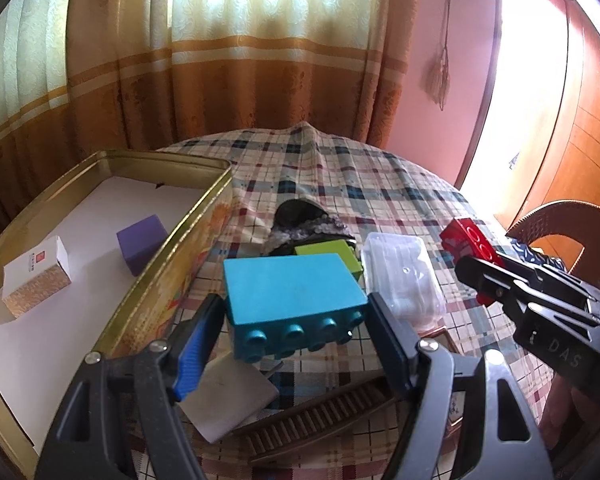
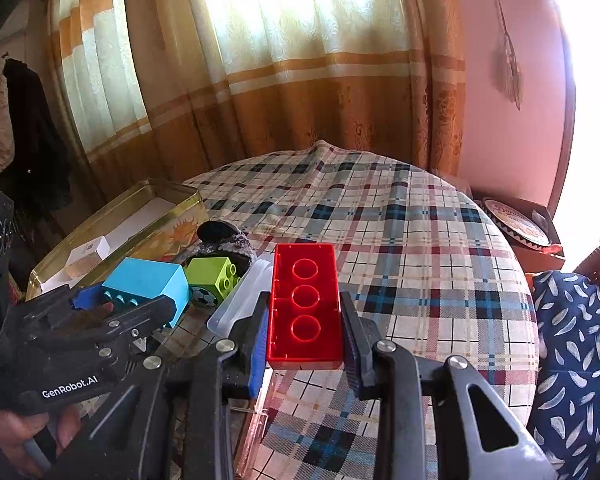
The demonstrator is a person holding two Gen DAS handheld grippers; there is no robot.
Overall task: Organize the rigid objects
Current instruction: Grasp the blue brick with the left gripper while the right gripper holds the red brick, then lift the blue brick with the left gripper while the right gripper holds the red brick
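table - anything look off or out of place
A dark knitted slipper lies among the toy bricks beside the gold tin: soft footwear, not a rigid object. The checked tablecloth is rucked into a ridge at the far edge.

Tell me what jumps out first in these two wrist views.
Two big toy bricks stand out, each clamped in a gripper above the plaid tablecloth: the left gripper holds a teal brick, studs toward the camera, and the right gripper holds a red brick, hollow underside up. At the left sits an open gold tin with a purple cube and a small white box inside.
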